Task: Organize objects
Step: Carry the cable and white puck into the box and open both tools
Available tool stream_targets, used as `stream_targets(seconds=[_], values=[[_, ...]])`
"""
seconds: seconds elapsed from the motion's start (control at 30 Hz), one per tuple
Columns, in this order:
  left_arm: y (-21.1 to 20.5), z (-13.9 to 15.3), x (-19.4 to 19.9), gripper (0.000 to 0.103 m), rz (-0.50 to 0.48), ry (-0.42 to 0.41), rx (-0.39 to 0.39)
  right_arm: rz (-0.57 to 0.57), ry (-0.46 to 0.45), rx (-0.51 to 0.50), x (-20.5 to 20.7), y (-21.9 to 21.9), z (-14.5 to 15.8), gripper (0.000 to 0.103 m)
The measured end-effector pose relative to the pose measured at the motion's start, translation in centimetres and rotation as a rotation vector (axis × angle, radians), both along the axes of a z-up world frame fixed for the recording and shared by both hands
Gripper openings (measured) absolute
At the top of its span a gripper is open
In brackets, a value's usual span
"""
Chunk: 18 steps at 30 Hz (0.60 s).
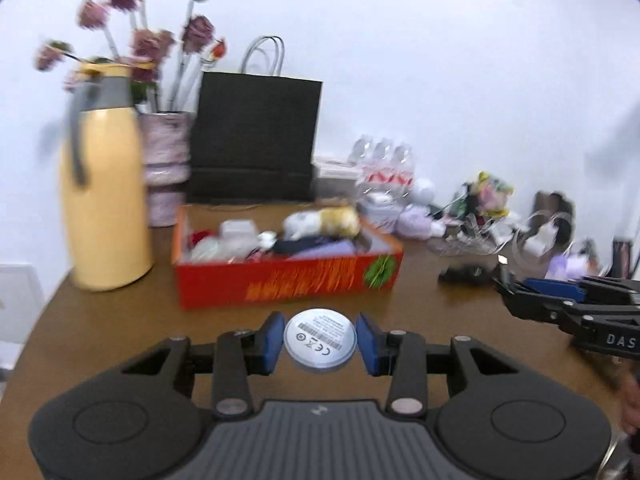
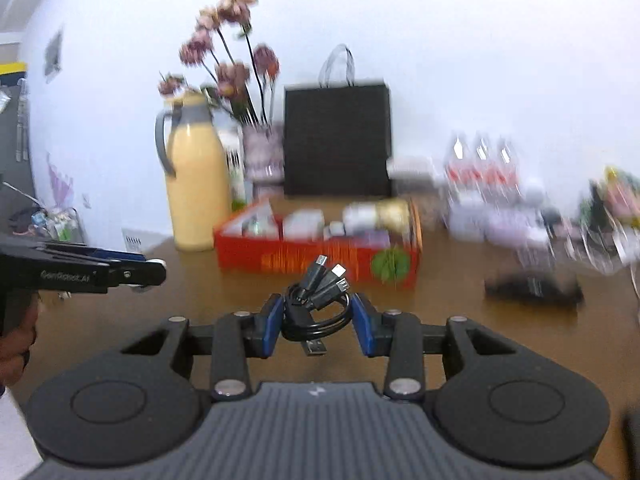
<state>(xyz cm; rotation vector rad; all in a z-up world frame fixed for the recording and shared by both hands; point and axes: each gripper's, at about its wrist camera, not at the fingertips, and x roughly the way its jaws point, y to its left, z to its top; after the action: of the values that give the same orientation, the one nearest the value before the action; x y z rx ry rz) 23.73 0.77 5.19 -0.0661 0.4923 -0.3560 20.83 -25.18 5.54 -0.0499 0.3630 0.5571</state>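
- Brown wooden bench fills the lower frame.
- Yellow jug stands at left.
- Red box at centre.
- Black paper bag behind it.
- Water bottles at right.

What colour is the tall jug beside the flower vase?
Pale yellow jug with a grey top and handle; it shows best in the right wrist view.

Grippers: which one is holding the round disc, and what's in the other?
The left gripper clamps the round white disc with its printed label showing. The right gripper holds a coiled black cable bundle instead.
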Motion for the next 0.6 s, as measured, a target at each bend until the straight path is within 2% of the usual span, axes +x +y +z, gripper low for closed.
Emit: stream_targets(seconds=[0.07,0.27,0.33,0.43,0.5,0.57,0.6], values=[[0.1,1.1,5.0,0.038,-0.02,0.058,-0.025,0.047,-0.011,0.01,4.0,0.4,1.6,0.038],[-2.8,1.9,17.6,0.038,-0.025,0.154,0.028,0.075,0.081,-0.109,17.7,4.4,3.4,0.038],[-4.2,0.8,21.2,0.038,-0.009,0.187,0.068,0.061,0.11,-0.164,21.3,6.0,2.8,0.038],[-5.7,-1.7,25.7,0.038,0.049,0.268,0.106,0.043,0.227,-0.199,26.4,7.9,0.9,0.038],[-6.4,-3.0,27.3,0.038,0.088,0.3,0.13,0.028,0.295,-0.204,28.9,8.7,-0.6,0.038],[-7.1,-4.2,28.3,0.044,0.101,0.312,0.14,0.008,0.35,-0.201,30.9,9.2,-2.3,0.039],[-7.2,-4.7,28.5,0.056,0.11,0.322,0.145,0.004,0.37,-0.206,31.4,9.4,-3.1,0.04]])
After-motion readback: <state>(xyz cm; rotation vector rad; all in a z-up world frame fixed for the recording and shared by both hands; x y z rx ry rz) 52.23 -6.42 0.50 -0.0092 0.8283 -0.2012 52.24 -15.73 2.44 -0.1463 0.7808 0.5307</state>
